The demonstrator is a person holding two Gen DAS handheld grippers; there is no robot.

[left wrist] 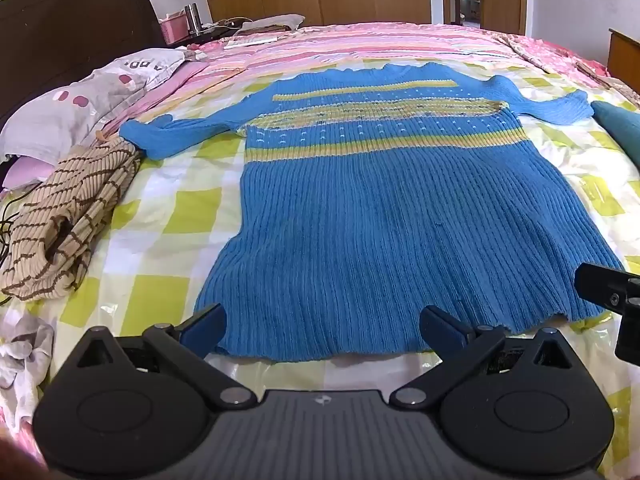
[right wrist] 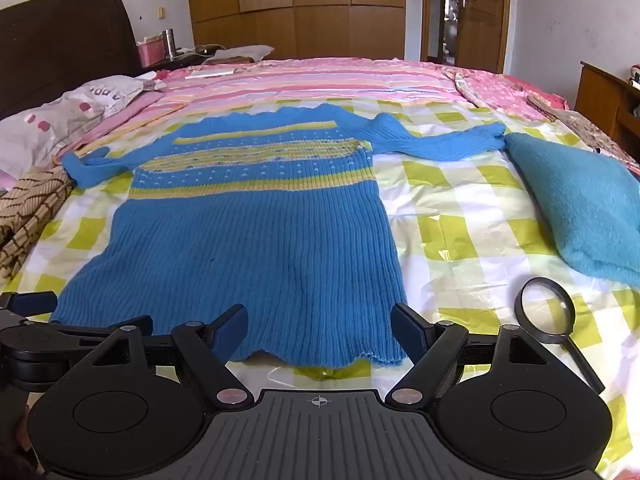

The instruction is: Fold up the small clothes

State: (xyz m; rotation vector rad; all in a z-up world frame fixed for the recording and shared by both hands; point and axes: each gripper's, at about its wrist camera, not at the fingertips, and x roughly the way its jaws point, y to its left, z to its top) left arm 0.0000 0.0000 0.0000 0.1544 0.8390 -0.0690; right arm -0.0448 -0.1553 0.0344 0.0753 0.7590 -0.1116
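Blue sweater [left wrist: 360, 208] spread flat on the checked sheet [left wrist: 172, 216], both tongs released at its near hem.

The left gripper [left wrist: 322, 326] and right gripper [right wrist: 320, 326] stand wide, holding nothing. A striped beige garment [left wrist: 68, 220] lies left; a teal cushion [right wrist: 580, 204] and magnifying glass [right wrist: 548, 310] lie right.
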